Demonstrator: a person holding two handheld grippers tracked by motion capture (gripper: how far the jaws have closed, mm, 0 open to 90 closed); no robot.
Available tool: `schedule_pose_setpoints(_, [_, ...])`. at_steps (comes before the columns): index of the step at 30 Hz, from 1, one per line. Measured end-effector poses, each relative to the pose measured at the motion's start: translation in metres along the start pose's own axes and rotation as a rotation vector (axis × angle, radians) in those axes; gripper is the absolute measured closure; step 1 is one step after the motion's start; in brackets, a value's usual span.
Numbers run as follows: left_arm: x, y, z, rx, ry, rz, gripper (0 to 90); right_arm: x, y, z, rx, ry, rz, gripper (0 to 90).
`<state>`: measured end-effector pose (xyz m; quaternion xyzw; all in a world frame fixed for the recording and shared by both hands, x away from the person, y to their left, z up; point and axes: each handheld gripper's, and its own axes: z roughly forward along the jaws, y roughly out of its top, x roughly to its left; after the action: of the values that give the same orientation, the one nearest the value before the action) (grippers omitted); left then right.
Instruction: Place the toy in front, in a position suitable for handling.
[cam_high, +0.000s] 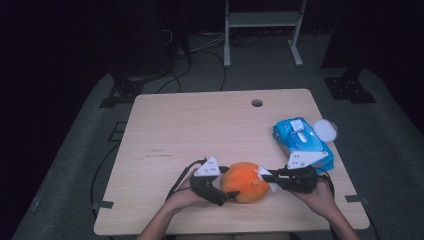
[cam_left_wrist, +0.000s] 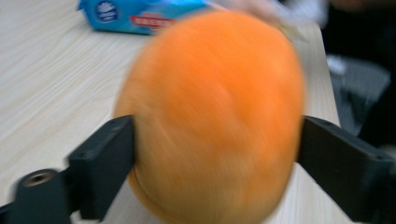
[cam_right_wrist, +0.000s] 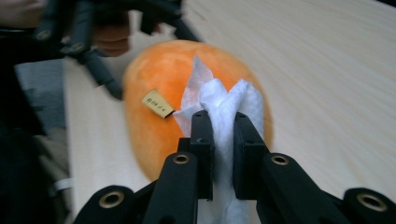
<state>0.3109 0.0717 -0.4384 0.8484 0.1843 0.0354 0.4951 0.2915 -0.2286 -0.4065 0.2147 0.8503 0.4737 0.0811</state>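
Since the orange plush looks fuzzy and rounded, I'd judge it soft, light and squashy, w/ a nap that shouldn't slip much; best taken across its broad sides, not by the small tan tag.

Left tool first: it comes in low from the person's side, forearm angled up from the counter edge, black jaws spread wide w/ the plush between them. In the left gripper view a jaw sits at each flank of the plush; the shot's blurred, so can't tell if they really press, and I read it as open around the plush.

Plush sits on the counter between both tools, touching or nearly so.

Right tool lies about level, pointing left at the plush, jaws pinched shut on a white wipe that bunches up btwn them and rests against the plush's skin. Beyond that tool, a blue wipes pack.
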Motion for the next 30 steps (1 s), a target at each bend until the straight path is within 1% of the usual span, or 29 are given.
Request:
schedule_pose_setpoints(1, [-0.001,0.001,0.003,0.015,-0.001,-0.023,7.1,0.003,0.000,0.001,-0.003,0.013,-0.005,80.2])
schedule_pose_setpoints(2, [-0.003,0.001,0.006,0.025,0.005,-0.020,6.6,0.005,0.001,0.003,-0.002,0.016,-0.013,80.2])
schedule_pose_setpoints(3, [-0.007,0.001,0.009,0.039,0.022,0.001,6.9,0.007,0.002,0.005,0.002,0.015,-0.019,80.3])
schedule_pose_setpoints(4, [-0.009,0.001,0.009,0.045,0.043,0.023,11.5,0.008,0.003,0.006,0.003,0.013,-0.024,80.3])
schedule_pose_setpoints(5, [-0.010,0.002,0.008,0.033,0.061,0.033,17.4,0.008,0.005,0.006,0.004,0.010,-0.027,80.3])
schedule_pose_setpoints(6, [-0.011,0.004,0.005,0.015,0.087,0.056,22.9,0.009,0.007,0.006,0.004,-0.003,-0.029,80.4])
schedule_pose_setpoints(7, [-0.013,0.006,0.003,-0.017,0.115,0.084,26.3,0.009,0.009,0.006,-0.002,-0.021,-0.036,80.6])
schedule_pose_setpoints(8, [-0.015,0.009,0.000,-0.042,0.151,0.135,28.6,0.010,0.013,0.005,-0.017,-0.043,-0.045,80.7])
schedule_pose_setpoints(9, [-0.018,0.011,-0.001,-0.063,0.190,0.188,30.2,0.010,0.016,0.004,-0.039,-0.053,-0.050,80.7])
schedule_pose_setpoints(10, [-0.021,0.014,-0.001,-0.076,0.214,0.234,30.3,0.011,0.021,0.003,-0.062,-0.050,-0.049,80.7])
schedule_pose_setpoints(11, [-0.023,0.014,0.000,-0.073,0.221,0.280,30.2,0.012,0.025,0.004,-0.085,-0.042,-0.054,80.7])
schedule_pose_setpoints(12, [-0.025,0.013,0.002,-0.046,0.222,0.332,29.7,0.015,0.029,0.007,-0.094,-0.029,-0.059,80.7])
schedule_pose_setpoints(13, [-0.025,0.009,0.004,-0.022,0.216,0.361,29.1,0.017,0.032,0.011,-0.092,-0.018,-0.070,80.7])
schedule_pose_setpoints(14, [-0.024,0.005,0.007,-0.008,0.210,0.358,28.4,0.019,0.033,0.016,-0.075,-0.016,-0.081,80.7])
schedule_pose_setpoints(15, [-0.021,0.001,0.007,-0.006,0.196,0.340,27.6,0.020,0.033,0.021,-0.048,-0.021,-0.093,80.7])
schedule_pose_setpoints(16, [-0.018,-0.002,0.006,-0.012,0.179,0.315,26.7,0.018,0.030,0.025,-0.035,-0.021,-0.091,80.8])
schedule_pose_setpoints(18, [-0.013,-0.004,0.003,-0.030,0.145,0.271,25.1,0.011,0.023,0.026,-0.033,-0.019,-0.057,80.9])
schedule_pose_setpoints(19, [-0.011,-0.004,0.002,-0.043,0.115,0.242,22.6,0.007,0.020,0.025,-0.034,-0.023,-0.037,81.0])
schedule_pose_setpoints(20, [-0.008,-0.004,0.000,-0.068,0.087,0.207,19.3,0.004,0.017,0.023,-0.035,-0.032,-0.022,81.0])
schedule_pose_setpoints(21, [-0.006,-0.003,-0.001,-0.098,0.071,0.154,18.1,0.002,0.014,0.021,-0.036,-0.046,-0.016,80.9])
schedule_pose_setpoints(22, [-0.004,-0.001,-0.001,-0.122,0.059,0.086,17.1,0.002,0.013,0.018,-0.035,-0.055,-0.007,80.9])
schedule_pose_setpoints(23, [-0.002,0.001,0.000,-0.131,0.049,0.038,14.9,0.002,0.012,0.017,-0.040,-0.049,0.006,80.9])
schedule_pose_setpoints(24, [-0.001,0.004,0.001,-0.137,0.051,-0.010,13.8,0.003,0.013,0.017,-0.040,-0.043,0.005,80.9])
schedule_pose_setpoints(25, [-0.002,0.004,0.004,-0.122,0.072,-0.004,15.1,0.008,0.015,0.018,-0.038,-0.043,-0.009,80.9])
schedule_pose_setpoints(26, [-0.003,0.004,0.006,-0.113,0.084,0.013,18.2,0.012,0.017,0.021,-0.042,-0.034,-0.014,80.8])
schedule_pose_setpoints(27, [-0.005,0.002,0.008,-0.108,0.081,0.038,20.0,0.017,0.020,0.023,-0.043,-0.022,-0.025,80.8])
schedule_pose_setpoints(28, [-0.006,0.001,0.008,-0.098,0.082,0.063,21.2,0.025,0.024,0.029,-0.041,0.003,-0.059,80.8])
schedule_pose_setpoints(29, [-0.007,0.000,0.007,-0.081,0.095,0.093,22.5,0.031,0.027,0.034,-0.031,0.020,-0.088,80.8])
schedule_pose_setpoints(30, [-0.008,0.000,0.006,-0.062,0.107,0.117,23.6,0.036,0.030,0.039,-0.009,0.009,-0.117,80.8])
